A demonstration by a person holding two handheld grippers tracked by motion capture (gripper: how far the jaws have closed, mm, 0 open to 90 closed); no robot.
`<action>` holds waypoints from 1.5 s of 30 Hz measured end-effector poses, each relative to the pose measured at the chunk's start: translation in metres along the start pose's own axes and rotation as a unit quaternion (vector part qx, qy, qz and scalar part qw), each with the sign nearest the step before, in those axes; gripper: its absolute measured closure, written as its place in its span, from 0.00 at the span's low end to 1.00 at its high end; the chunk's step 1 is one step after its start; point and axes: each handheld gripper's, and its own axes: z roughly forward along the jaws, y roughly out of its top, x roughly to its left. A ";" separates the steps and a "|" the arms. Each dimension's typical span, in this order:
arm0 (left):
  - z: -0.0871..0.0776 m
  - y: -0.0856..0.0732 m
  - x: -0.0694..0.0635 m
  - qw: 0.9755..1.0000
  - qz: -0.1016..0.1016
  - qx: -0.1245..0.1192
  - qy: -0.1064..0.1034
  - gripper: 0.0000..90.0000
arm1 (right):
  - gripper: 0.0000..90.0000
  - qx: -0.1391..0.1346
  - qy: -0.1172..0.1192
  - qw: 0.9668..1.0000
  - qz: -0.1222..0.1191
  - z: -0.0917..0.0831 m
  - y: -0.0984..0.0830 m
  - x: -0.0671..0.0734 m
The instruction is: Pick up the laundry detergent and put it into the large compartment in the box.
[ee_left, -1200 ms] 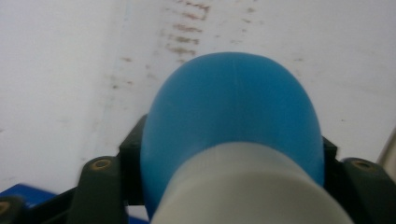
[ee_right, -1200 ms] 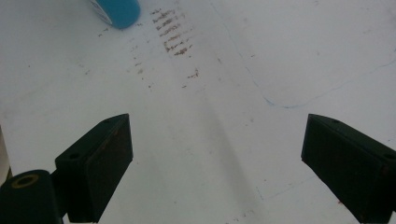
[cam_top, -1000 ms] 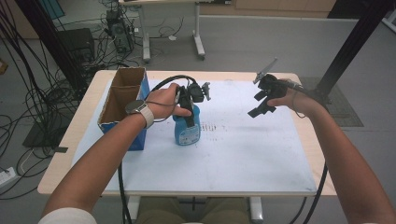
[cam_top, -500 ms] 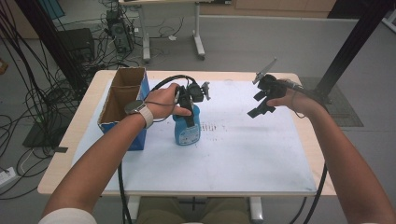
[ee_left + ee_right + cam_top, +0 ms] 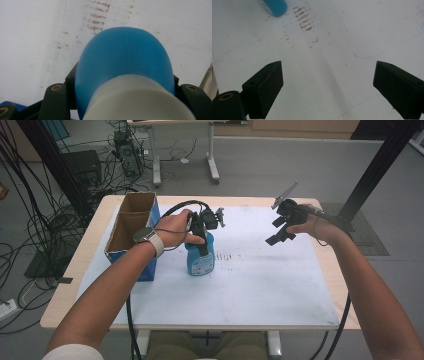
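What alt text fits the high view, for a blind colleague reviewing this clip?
The left gripper clamps the top of a blue plastic bottle standing on a white table mat beside an open cardboard box. The right gripper hovers open above the mat.

smooth matt blue plastic bottle (image 5: 200, 260)

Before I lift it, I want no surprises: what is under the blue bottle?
The blue bottle stands upright on the white mat, smudged brown beside it. The left gripper clamps its top. The spot beneath its base is covered.
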 end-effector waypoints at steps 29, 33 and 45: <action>0.000 0.000 0.000 1.000 -0.003 0.000 -0.002 0.44 | 0.10 -0.001 -0.002 1.000 -0.002 -0.002 0.002 0.000; 0.000 0.000 0.000 1.000 -0.003 0.000 -0.002 0.44 | 0.10 -0.001 -0.003 1.000 -0.002 -0.003 0.002 0.001; 0.000 0.000 0.001 1.000 -0.004 0.000 -0.005 0.44 | 0.10 -0.002 -0.003 1.000 -0.004 -0.004 0.003 0.000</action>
